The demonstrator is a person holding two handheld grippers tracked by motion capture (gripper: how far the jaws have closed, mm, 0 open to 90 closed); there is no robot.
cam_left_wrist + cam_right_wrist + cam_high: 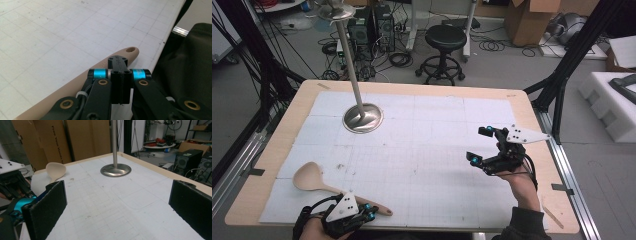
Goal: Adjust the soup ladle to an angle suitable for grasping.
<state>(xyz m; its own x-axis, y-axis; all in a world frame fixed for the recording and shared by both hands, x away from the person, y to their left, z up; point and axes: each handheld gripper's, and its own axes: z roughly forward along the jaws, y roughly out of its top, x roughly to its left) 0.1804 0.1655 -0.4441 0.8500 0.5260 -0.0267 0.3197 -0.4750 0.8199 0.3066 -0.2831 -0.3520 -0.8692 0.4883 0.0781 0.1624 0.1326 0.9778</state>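
1. white gridded sheet (427, 150) is covering most of the wooden table (277, 150), which is taking up the middle of the high view; the sheet's grid lines are running out under both grippers.
2. metal stand (362, 118) is sitting on the far left part of the sheet, its round base lying flat and its thin pole rising up and leaning toward the top of the high view; in the right gripper view the same base (115, 170) is showing beyond the jaws, well apart from them.
3. beige spoon (314, 179) is lying flat on the near left corner of the sheet, its bowl pointing away toward the left edge and its handle running toward the near edge; the handle end with its small hole (130, 51) is resting just beside the sheet's near rim.
4. right gripper (483, 145) is hovering over the right side of the sheet, held by a hand (522, 182) coming up from the bottom; its jaws are standing wide apart with nothing between them, well apart from the spoon.
5. left gripper (371, 212) is sitting low at the near left edge, jaws pressed fully together; in the left gripper view the closed tips (120, 65) are lying over the spoon handle, whether they are pinching it or only touching it, i cannot tell.
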